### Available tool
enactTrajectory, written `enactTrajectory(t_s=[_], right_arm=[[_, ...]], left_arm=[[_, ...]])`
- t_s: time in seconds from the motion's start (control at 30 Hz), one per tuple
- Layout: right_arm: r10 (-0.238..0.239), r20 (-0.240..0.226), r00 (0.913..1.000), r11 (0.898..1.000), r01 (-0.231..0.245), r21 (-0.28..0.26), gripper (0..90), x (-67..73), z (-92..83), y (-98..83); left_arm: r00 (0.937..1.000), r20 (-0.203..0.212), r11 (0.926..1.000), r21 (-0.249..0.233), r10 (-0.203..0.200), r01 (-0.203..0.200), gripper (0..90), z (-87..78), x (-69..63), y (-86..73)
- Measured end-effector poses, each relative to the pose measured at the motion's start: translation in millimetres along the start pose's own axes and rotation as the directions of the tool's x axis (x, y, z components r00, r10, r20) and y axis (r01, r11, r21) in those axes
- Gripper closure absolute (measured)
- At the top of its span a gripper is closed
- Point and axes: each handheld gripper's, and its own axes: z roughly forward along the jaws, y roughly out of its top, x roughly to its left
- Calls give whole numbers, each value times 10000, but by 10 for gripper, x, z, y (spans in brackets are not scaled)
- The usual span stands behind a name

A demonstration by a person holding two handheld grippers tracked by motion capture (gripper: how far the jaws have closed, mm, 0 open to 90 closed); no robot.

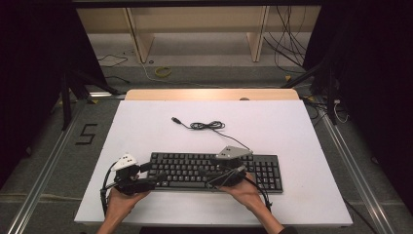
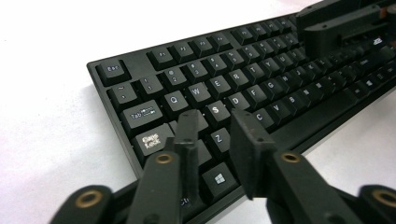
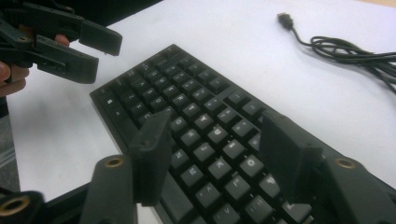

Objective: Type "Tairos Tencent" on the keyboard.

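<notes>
Keyboard [image 1: 214,171] is lying near the front edge of the white table [image 1: 146,126], with wide open room behind it and to both sides. Left gripper [image 2: 214,122] is hovering over the left-end keys, jaws narrowed with a gap between them, gripping nothing. Right gripper [image 3: 219,140] is hanging above the middle keys, jaws apart, nothing clamped. Loose cable [image 1: 207,126] is trailing across the bare surface behind, its plug free. Grey floor and wooden shelving are sitting beyond the table's far edge.
</notes>
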Motion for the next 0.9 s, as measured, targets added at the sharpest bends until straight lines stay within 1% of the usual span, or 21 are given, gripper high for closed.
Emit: enactTrajectory(t_s=[0.13,0.37,0.47,0.53,0.57,0.6,0.67,0.9], right_arm=[[0,0,10000,10000,0,0,752,0,0,0],[77,-63,10000,9998,-76,179,837,9,95,69],[6,-68,10000,9996,-4,279,866,26,143,100],[16,-79,10000,9995,-13,331,872,34,161,109],[-57,-85,9999,9992,61,392,884,48,201,121],[-57,-85,9999,9992,61,392,884,48,201,121],[-8,-89,10000,9986,13,524,900,59,258,132],[16,43,10000,9969,-19,785,900,45,340,117]], left_arm=[[10000,-22,10000,27,27,-27,734,2,1,0],[9998,-161,9997,222,136,-132,855,14,6,-2],[9995,-212,9994,278,214,-208,891,12,16,0],[9996,-190,9993,335,192,-185,892,16,21,-2],[9997,-176,9992,366,189,-182,892,21,24,-5],[9996,-195,9989,415,211,-202,892,24,27,-6],[9996,-203,9987,474,204,-194,893,27,31,-6],[9997,-221,9980,613,134,-120,893,45,47,-11]])
